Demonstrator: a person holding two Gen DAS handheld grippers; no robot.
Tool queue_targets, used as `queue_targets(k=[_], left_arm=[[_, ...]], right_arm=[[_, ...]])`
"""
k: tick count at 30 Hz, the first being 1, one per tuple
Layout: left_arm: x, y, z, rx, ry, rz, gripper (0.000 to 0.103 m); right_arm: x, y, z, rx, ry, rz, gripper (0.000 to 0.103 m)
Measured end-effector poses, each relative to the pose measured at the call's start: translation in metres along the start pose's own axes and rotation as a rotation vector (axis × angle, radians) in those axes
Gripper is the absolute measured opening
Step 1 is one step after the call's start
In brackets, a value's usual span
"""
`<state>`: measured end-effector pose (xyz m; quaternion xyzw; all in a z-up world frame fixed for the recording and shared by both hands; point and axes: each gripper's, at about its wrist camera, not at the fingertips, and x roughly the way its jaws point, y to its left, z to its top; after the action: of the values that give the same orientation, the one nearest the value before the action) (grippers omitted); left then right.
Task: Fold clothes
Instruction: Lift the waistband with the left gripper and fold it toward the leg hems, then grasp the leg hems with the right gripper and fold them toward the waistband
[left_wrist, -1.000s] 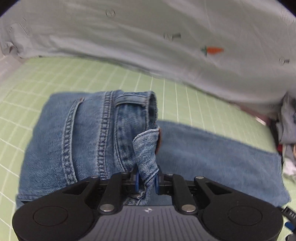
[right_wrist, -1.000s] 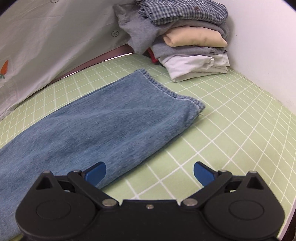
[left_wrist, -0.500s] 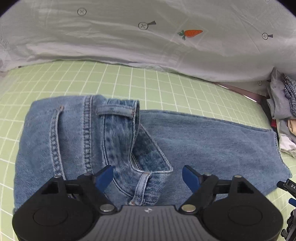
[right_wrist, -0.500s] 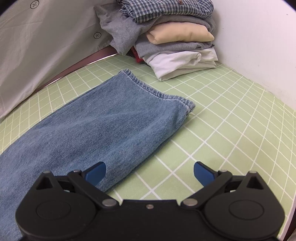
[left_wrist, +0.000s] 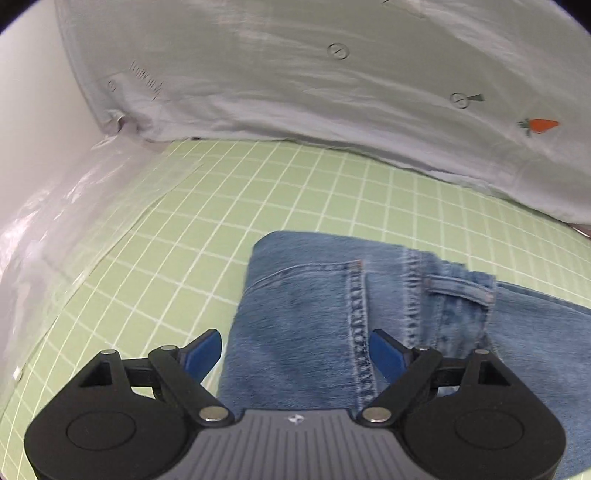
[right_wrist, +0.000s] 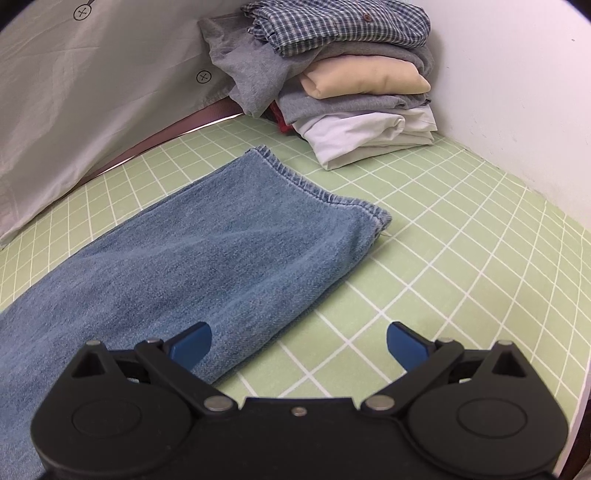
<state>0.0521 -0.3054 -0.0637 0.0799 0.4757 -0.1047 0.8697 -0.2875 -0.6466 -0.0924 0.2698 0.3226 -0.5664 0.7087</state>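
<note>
Jeans (right_wrist: 192, 258) lie lengthwise, legs doubled, cross-folds likely left; left claw (left_wrist: 295, 352) and right claw (right_wrist: 299, 341) spread, holding nothing.

A flat work surface covered by a light green mat with a white grid (right_wrist: 461, 236) carries everything. A pair of blue denim jeans (right_wrist: 207, 258) lies flat on it, waistband end (left_wrist: 332, 295) folded over. In the far right corner sits a stack of folded clothes (right_wrist: 354, 92), topped by a checked shirt. A pale grey printed sheet (left_wrist: 295, 92) drapes onto its far edge.
</note>
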Motion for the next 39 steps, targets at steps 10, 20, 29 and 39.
queue_targets(k=[10,20,29,39], left_arm=[[0.039,-0.007,-0.016,-0.028,0.162,0.048,0.102],[0.046,-0.01,-0.017,-0.03,0.188,0.077,0.103],[0.048,-0.01,-0.015,-0.033,0.206,0.08,0.103],[0.032,0.014,-0.015,-0.147,0.168,-0.034,0.103]], right_arm=[[0.041,-0.017,0.017,0.079,0.029,-0.035,0.102],[0.091,-0.031,0.052,0.074,0.017,-0.07,0.102],[0.1,-0.032,0.062,0.057,-0.003,-0.013,0.079],[0.055,-0.019,0.082,-0.027,-0.087,0.145,0.016]])
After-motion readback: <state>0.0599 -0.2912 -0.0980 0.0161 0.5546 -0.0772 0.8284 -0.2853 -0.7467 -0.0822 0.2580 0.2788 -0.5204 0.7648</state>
